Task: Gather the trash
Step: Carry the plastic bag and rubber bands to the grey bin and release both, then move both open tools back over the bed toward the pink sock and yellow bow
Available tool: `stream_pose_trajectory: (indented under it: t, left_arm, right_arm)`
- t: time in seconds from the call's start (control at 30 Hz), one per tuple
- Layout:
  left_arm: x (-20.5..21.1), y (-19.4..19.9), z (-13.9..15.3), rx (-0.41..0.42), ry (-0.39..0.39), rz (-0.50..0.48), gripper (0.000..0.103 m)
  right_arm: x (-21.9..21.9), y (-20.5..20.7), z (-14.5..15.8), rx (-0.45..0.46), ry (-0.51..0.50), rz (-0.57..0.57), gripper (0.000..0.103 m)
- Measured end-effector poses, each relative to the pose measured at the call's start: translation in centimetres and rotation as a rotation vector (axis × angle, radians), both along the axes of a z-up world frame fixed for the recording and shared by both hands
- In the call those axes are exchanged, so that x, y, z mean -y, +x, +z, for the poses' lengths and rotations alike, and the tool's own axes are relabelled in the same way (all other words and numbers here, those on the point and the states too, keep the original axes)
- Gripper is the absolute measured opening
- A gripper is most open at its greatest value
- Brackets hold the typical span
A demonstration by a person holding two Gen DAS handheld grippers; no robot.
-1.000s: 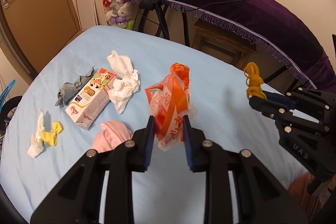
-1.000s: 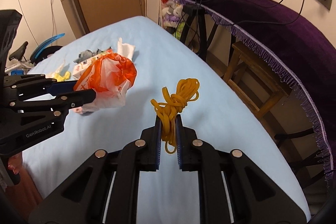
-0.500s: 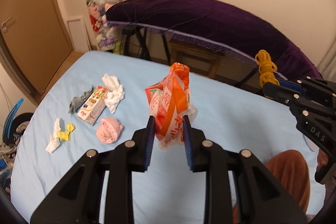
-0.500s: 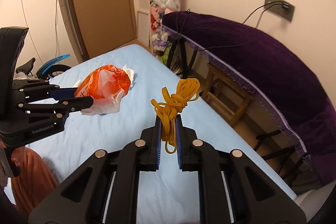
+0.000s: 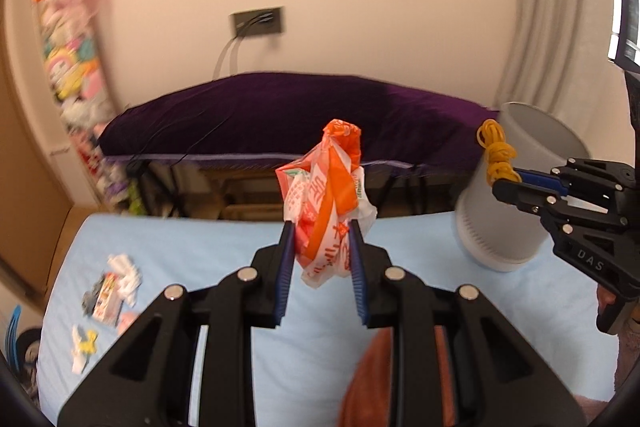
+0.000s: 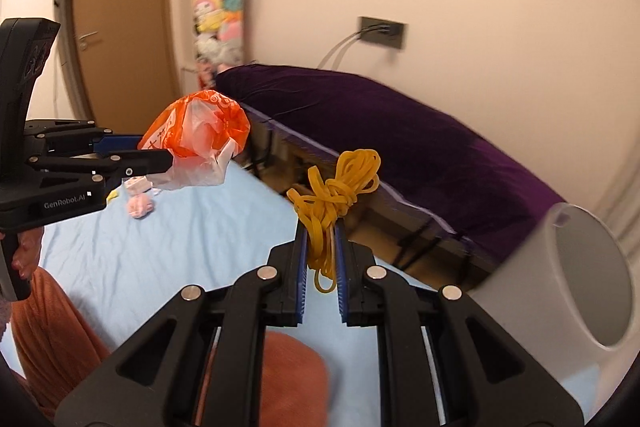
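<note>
White bin [image 6: 588, 279] now visible, crumpled orange bag [image 5: 326, 203] gripped

Black angular left gripper [image 5: 320, 247] and right gripper [image 6: 321, 251], blue ribbed pads, silver screws, white "GenRobot.AI" lettering.

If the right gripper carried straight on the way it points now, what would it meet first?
Probably the purple cover beyond the bed edge. The right gripper aims left of the white bin, though depth is unclear.
</note>
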State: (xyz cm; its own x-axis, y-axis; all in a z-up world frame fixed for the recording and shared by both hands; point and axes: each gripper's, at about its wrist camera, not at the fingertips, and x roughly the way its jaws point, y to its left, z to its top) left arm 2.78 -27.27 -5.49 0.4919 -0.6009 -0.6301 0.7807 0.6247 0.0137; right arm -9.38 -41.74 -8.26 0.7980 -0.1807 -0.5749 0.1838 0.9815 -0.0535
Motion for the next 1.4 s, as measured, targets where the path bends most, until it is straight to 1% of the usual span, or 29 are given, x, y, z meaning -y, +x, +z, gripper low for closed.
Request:
stream_pose_trajectory:
  t: [0.17, 0.27, 0.43, 0.63, 0.83, 0.9, 0.93, 0.97, 1.0, 1.03, 1.07, 1.1, 1.23, 1.4]
  left_arm:
    - [6.2, -4.1, 2.5, 0.045, -0.023, -0.145, 0.026]
    - [9.9, -6.3, 3.7, 0.065, -0.039, -0.229, 0.026]
    - [16.2, -9.5, 5.3, 0.090, -0.047, -0.345, 0.026]
    - [23.1, -12.6, 6.5, 0.086, -0.057, -0.456, 0.026]
    - [27.7, -13.1, 6.4, 0.049, -0.049, -0.504, 0.026]
    - [28.8, -12.8, 6.2, 0.042, -0.043, -0.509, 0.027]
    - [29.2, -12.7, 6.1, 0.039, -0.040, -0.517, 0.029]
    - [29.7, -12.6, 5.9, 0.036, -0.034, -0.530, 0.033]
    - [30.2, -12.6, 5.6, 0.036, -0.024, -0.530, 0.045]
    - [30.6, -12.5, 5.3, 0.048, -0.014, -0.510, 0.055]
    - [31.0, -12.6, 5.1, 0.064, -0.008, -0.488, 0.074]
    - [31.1, -12.7, 4.9, 0.074, -0.009, -0.481, 0.078]
    - [30.8, -12.3, 4.3, 0.070, 0.005, -0.478, 0.078]
    - [29.6, -11.5, 4.0, 0.061, 0.012, -0.455, 0.078]
  right_arm:
    - [5.9, -7.1, 2.4, 0.035, -0.018, -0.150, 0.011]
    - [9.1, -10.7, 3.2, 0.046, -0.023, -0.230, 0.011]
    - [13.7, -14.7, 4.7, 0.052, -0.045, -0.335, 0.011]
    - [17.0, -16.7, 5.9, 0.063, -0.054, -0.373, 0.012]
    - [19.8, -17.6, 6.8, 0.066, -0.063, -0.380, 0.012]
    - [20.7, -17.7, 6.9, 0.069, -0.049, -0.376, 0.013]
    - [20.9, -17.6, 6.8, 0.068, -0.041, -0.377, 0.015]
    - [21.4, -17.4, 6.8, 0.067, -0.032, -0.378, 0.022]
    - [21.8, -17.3, 6.7, 0.069, -0.026, -0.382, 0.030]
    - [22.2, -17.2, 6.6, 0.075, -0.027, -0.396, 0.051]
    - [22.6, -17.2, 6.6, 0.080, -0.033, -0.409, 0.057]
    - [22.8, -17.0, 6.6, 0.082, -0.035, -0.413, 0.057]
    - [23.3, -16.7, 6.5, 0.084, -0.022, -0.414, 0.057]
    - [22.6, -16.2, 6.6, 0.078, -0.035, -0.401, 0.057]
